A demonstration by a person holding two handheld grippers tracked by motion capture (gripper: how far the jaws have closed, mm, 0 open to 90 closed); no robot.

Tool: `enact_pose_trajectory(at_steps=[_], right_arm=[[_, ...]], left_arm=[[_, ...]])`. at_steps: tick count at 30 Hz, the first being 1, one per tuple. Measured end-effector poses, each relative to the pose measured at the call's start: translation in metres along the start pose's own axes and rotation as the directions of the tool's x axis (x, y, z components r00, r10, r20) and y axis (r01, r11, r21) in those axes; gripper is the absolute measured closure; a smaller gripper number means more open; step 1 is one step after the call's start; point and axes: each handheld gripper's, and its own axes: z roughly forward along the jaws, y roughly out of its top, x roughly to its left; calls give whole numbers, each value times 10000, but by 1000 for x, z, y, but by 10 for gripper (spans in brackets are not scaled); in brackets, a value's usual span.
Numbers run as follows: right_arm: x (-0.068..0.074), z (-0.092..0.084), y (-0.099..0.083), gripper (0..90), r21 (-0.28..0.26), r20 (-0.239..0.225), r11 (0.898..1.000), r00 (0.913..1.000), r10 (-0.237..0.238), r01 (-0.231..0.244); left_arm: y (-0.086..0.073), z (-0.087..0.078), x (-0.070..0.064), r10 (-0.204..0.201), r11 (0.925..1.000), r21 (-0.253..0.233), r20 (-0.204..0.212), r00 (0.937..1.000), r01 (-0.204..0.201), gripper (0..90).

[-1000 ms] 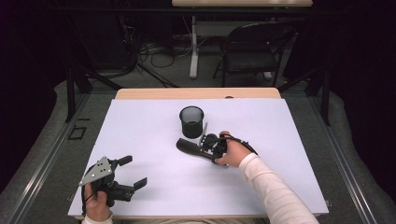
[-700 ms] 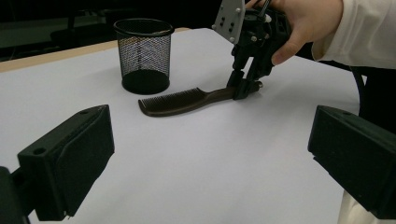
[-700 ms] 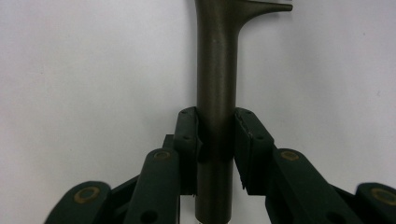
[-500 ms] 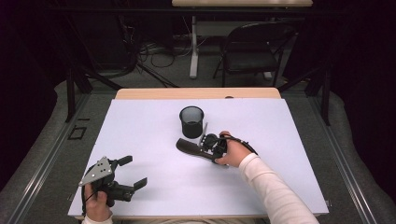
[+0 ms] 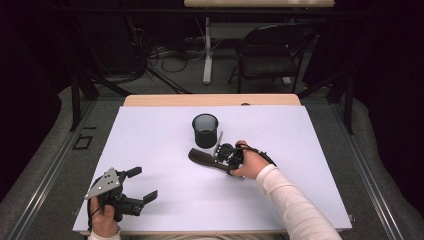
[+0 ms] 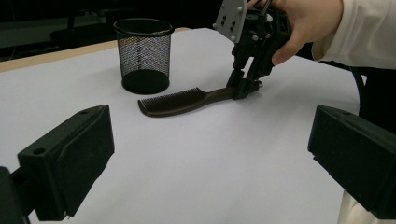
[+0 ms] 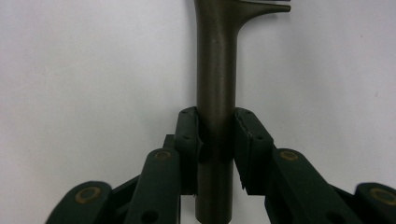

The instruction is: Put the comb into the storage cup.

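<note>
A dark brown comb [image 5: 201, 157] lies flat on the white table sheet [image 5: 150, 135], just in front of a black mesh cup [image 5: 205, 130]. My right gripper [image 5: 217, 161] points down at the comb's handle and is shut on it; in the right gripper view the two pads [image 7: 188, 135] press on either side of the handle [image 7: 215, 70]. The left gripper view shows the comb [image 6: 177, 100] with its teeth end toward the cup [image 6: 144, 53] and the right gripper [image 6: 243, 89] on the handle end. My left gripper [image 5: 142, 184] rests at the front left of the table, open with nothing between its jaws.
The sheet covers a wooden table whose far edge [image 5: 210, 100] shows behind the cup. Beyond it stand a dark chair [image 5: 270, 50] and cables on the floor. Bare sheet stretches between my two grippers and to the right of my right arm.
</note>
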Motion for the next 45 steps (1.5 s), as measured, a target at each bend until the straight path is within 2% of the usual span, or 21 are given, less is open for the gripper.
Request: enact_pose_trajectory(at_steps=[23,35,40,45], right_arm=[[4,-11,-6,730,-762,65,9971,10000,-65,70],[14,-19,-7,731,-1452,316,9890,9993,-224,267],[17,-23,-8,731,-1872,460,9817,9985,-280,362],[18,-24,-8,731,-2042,550,9782,9981,-268,375]], left_arm=[[0,0,0,-28,10000,-21,-1,10000,28,5],[0,0,0,-47,10000,-64,34,10000,47,5],[0,0,0,-61,10000,-76,46,10000,62,5],[0,0,0,-61,10000,-74,41,10000,61,5]])
